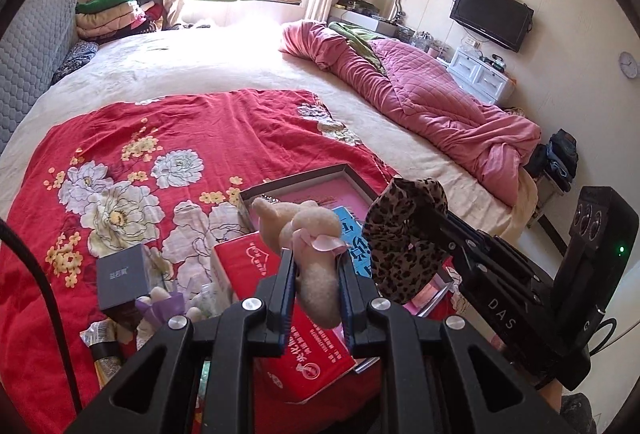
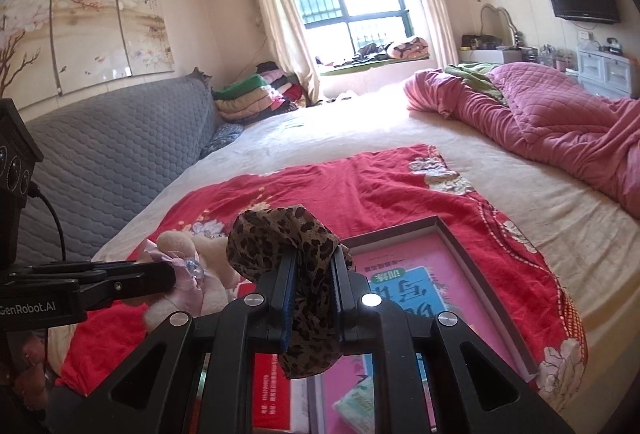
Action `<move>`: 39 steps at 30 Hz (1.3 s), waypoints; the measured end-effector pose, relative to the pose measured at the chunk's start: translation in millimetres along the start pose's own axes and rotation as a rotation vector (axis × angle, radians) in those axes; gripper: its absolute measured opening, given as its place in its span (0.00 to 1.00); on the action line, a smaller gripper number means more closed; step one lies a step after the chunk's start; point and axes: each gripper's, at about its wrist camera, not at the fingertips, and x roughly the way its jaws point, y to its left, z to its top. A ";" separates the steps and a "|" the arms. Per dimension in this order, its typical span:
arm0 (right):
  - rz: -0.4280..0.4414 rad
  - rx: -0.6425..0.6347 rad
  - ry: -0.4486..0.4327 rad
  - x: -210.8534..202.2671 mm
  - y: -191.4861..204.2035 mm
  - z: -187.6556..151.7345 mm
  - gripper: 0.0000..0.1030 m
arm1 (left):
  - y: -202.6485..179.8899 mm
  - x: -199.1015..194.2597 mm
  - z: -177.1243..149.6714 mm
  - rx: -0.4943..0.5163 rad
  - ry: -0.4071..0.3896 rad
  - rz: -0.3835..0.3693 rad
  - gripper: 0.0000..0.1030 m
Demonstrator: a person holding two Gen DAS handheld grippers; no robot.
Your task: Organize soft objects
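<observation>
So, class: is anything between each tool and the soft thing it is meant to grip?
No. The left tool is shut directly on the cream plush toy, and the right tool is shut on the leopard-print cloth. Both are held above the red floral blanket, with nothing in between.

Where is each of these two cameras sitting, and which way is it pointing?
Left wrist view: sits behind the left tool, facing the window across the bed; its fingers clamp a beige plush toy, and the right tool shows at right.
Right wrist view: sits behind the right tool, facing likewise, clamping a leopard-print cloth; the left tool shows at left.
Shared: red floral blanket, shallow box, pink quilt.
</observation>
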 end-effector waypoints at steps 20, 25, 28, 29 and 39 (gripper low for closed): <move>-0.118 0.177 0.066 -2.3 -89.9 -23.2 0.15 | -44.9 99.2 -8.6 0.096 0.152 0.005 0.19; -0.131 0.187 0.083 2.5 -93.9 -26.5 0.15 | -46.0 114.6 -12.3 0.104 0.183 0.008 0.19; -0.140 0.196 0.103 6.9 -97.1 -29.9 0.15 | -45.7 123.1 -14.6 0.109 0.198 0.018 0.19; -0.139 0.200 0.115 9.0 -98.5 -31.5 0.15 | -45.1 125.4 -15.2 0.107 0.203 0.018 0.19; -0.135 0.232 0.183 22.3 -109.3 -43.5 0.15 | -48.2 139.4 -24.8 0.119 0.233 0.021 0.19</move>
